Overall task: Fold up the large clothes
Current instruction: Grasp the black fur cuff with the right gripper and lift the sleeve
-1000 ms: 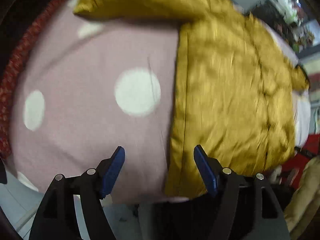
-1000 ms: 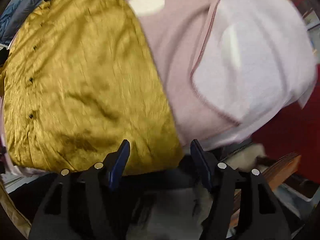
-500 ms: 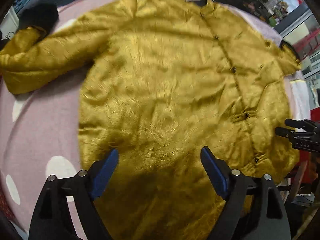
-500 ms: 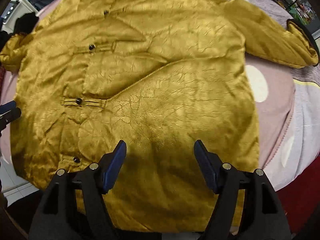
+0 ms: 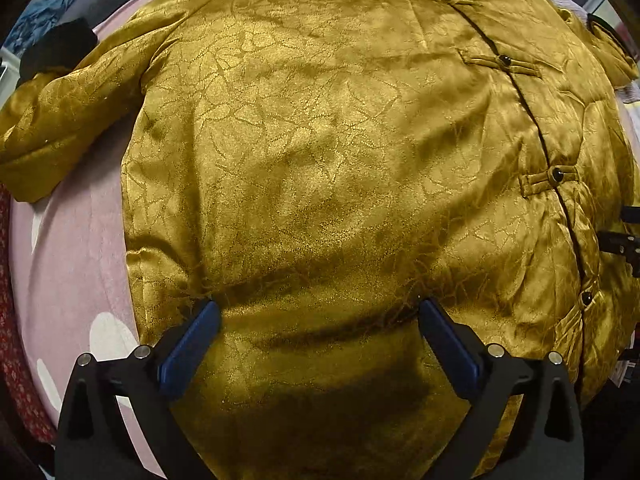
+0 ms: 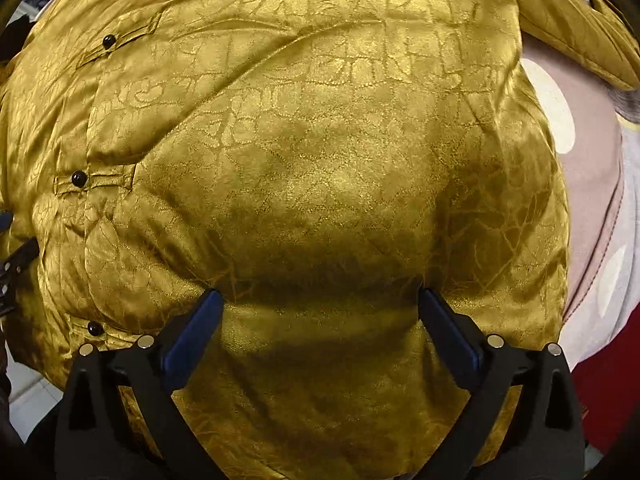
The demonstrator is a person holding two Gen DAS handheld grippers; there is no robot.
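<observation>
Jaws of left gripper (image 5: 316, 330) and right gripper (image 6: 318, 320) are opening, nothing clamped, above the hem of the gold jacket (image 5: 320, 140) spread on the bed (image 5: 76, 248). Satin looks slippery, padded, soft; pinch the hem corners.

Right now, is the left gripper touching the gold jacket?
Touching. In the left wrist view the left gripper is opening its jaws, and both blue tips dent the gold jacket, the fabric creasing around them.

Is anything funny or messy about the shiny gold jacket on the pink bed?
A little. The shiny gold patterned jacket lies spread on the pink dotted blanket, but it is rumpled and puffy, with creases by its black buttons. I see no tear or stain. Both grippers, left and right, are opening just above it.
</observation>
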